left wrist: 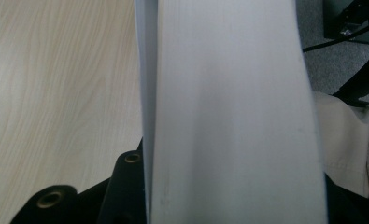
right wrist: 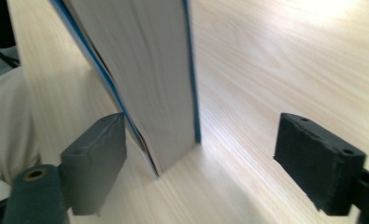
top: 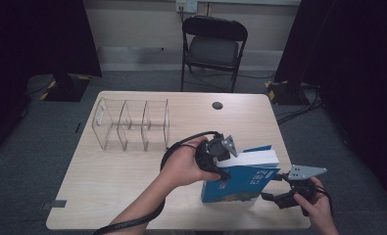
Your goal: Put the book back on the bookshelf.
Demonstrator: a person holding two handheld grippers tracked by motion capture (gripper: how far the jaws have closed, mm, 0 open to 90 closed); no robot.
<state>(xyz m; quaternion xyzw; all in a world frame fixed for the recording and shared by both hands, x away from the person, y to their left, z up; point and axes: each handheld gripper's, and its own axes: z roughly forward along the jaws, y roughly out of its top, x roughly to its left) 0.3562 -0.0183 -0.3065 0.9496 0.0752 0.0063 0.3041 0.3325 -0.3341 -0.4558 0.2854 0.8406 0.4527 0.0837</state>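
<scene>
On the left of the worktop [top: 132, 196] stands one clear acrylic organiser [top: 132, 125] with three compartments, all empty, well apart from your hands. If you mean to slot the book in there, the thin dividers could be knocked or the whole rack pushed along, since nothing holds it down.

Your left gripper [top: 219, 164] is pinching the one blue-covered book [top: 242, 178] by its top corner, with the page block [left wrist: 233, 116] wedged between its jaws. The book stands upright on its lower edge near the front right of the worktop. That single high grip is the weak point: the book could pivot on its bottom edge, or the loose front cover could fan away from the pages.

Your right gripper [right wrist: 201, 154] is spread wide, its jaws on either side of the book's lower corner [right wrist: 173, 154], pressing on nothing. Close it off-centre and you may catch only the cover [right wrist: 102, 74] and bend it, or shove the book sideways out of the left grip.

One folding chair [top: 214, 46] stands beyond the worktop.
</scene>
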